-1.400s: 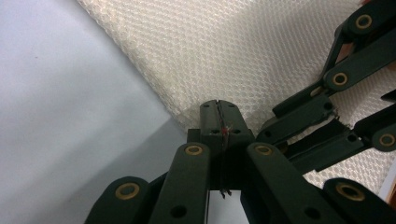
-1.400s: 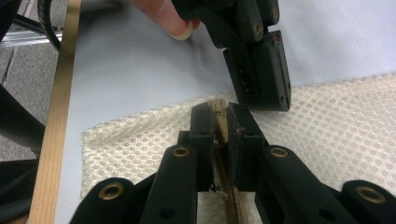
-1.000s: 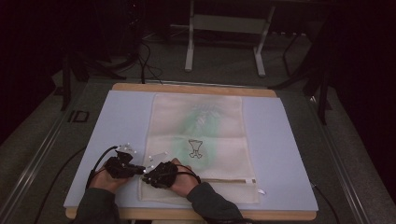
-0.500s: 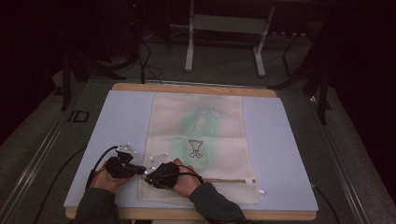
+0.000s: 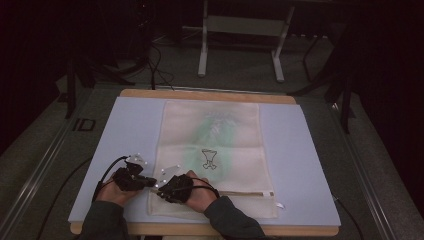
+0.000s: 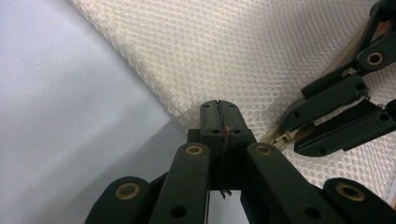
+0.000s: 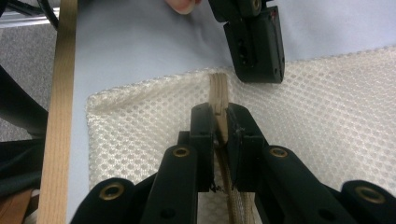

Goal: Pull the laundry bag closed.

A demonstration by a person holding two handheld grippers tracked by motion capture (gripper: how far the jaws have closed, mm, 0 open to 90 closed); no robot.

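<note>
Zipper step in hand: I'm working the near left corner of the mesh bag (image 5: pixel 215 150), which is lying flat on the tabletop (image 5: pixel 130 125); my left gripper (image 6: pixel 218 108) is clamping the bag's corner edge, jaws shut on the mesh; my right gripper (image 7: pixel 219 122) is pinching the zipper tape (image 7: pixel 218 91) just beside it; next move, I judge, is pulling the zipper along while the left anchors.

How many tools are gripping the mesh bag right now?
2. The left tool is shut on the mesh bag at its edge by the zipper's end; the right tool is shut on the tan zipper strip, just beside it.
</note>
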